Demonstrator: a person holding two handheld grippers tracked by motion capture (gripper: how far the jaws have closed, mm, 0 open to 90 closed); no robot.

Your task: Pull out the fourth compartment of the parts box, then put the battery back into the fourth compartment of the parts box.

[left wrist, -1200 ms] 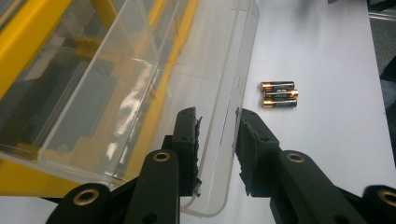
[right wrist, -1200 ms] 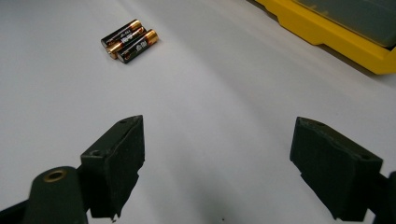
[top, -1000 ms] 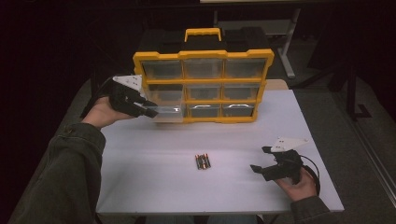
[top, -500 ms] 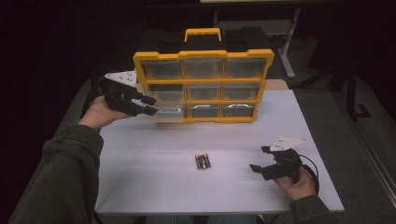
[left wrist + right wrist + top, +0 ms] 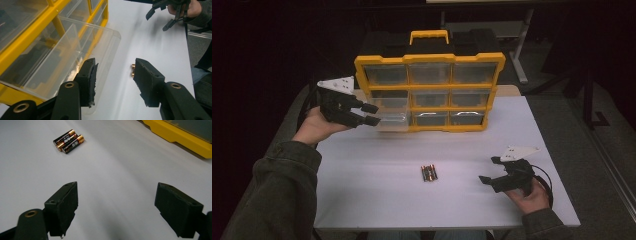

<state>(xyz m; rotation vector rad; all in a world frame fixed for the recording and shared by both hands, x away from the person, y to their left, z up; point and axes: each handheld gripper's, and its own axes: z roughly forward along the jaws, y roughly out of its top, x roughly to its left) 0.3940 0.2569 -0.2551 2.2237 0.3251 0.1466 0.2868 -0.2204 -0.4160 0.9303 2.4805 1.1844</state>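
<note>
Drawer [image 5: 393, 118], pulled out at 9 o'clock, could get knocked by the just-opening, empty left hand-held gripper [image 5: 373, 114] beside it.

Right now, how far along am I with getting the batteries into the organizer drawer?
Done: the clear drawer at the organizer's lower left is pulled out. In hand: nothing; the left gripper has just been opening, its jaws apart beside the drawer front with nothing between them. The right gripper is open above the table. Left: the batteries lie mid-table, apparently to be picked up and dropped in.
</note>
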